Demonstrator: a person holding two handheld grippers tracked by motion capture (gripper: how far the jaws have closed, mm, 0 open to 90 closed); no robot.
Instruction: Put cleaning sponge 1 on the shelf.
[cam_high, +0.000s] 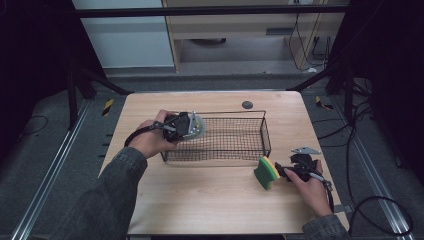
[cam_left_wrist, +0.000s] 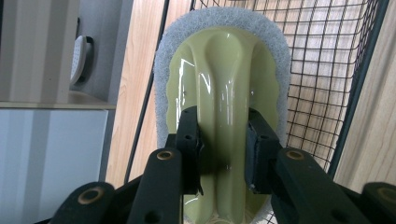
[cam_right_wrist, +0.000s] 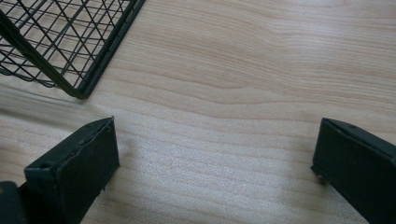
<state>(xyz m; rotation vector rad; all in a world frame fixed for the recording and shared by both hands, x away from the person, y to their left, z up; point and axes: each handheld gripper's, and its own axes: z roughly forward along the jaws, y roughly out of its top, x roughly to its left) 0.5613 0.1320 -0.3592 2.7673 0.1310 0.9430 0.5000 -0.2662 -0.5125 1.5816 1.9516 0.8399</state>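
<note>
Wooden table, left gripper clamping scrubber handle over wire basket

The left gripper is hiding the scrubber's handle end; the basket is running off at 11 o'clock.

Green-yellow sponge on wooden table

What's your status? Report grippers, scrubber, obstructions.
Left gripper shut on scrubber. Right gripper open, empty, by sponge. Scrubber at left end of basket. Nothing in the way.
</note>
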